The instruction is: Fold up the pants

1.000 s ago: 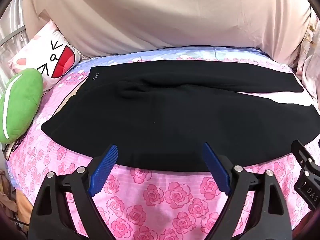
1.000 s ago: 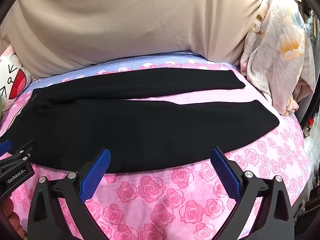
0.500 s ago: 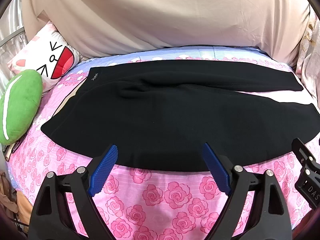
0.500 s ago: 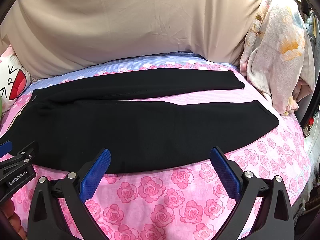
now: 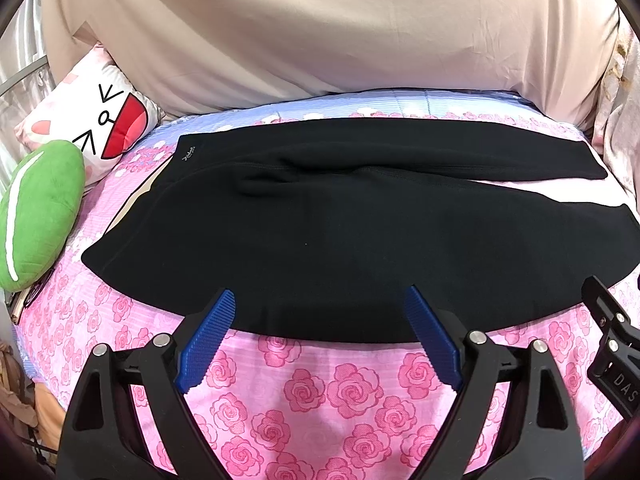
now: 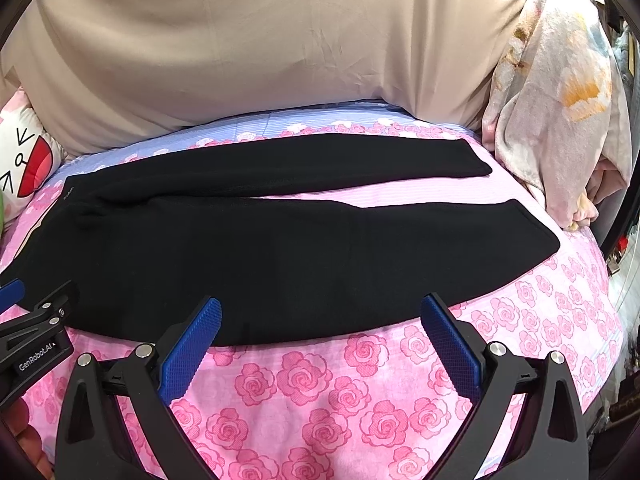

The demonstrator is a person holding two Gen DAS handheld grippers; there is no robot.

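Left wrist view shows the black pants (image 5: 320,232) spread flat on the bed (image 5: 320,392), on its pink rose-print sheet. Their long axis runs left to right, crosswise to both hand-held grippers. The waistband lies at the left, near the green cushion (image 5: 38,216) and the cartoon-face pillow (image 5: 86,120). Both legs stretch away to the right, the far leg parted a little from the near one.

The left hand-held gripper (image 5: 320,300) hangs just at the near edge of the pants, jaws spread wide and gripping nothing. It faces the seat and upper thigh, so it is the one nearer the waistband.

In the right wrist view the right hand-held gripper (image 6: 320,308) is likewise released and empty, poised at the same near edge. It faces further along the near leg, so it is the nearer one to the cuffs, which end beside the crumpled floral blanket (image 6: 560,100).

My judgement: no fold is made yet. Each hand-held gripper would take the near edge directly ahead of it.
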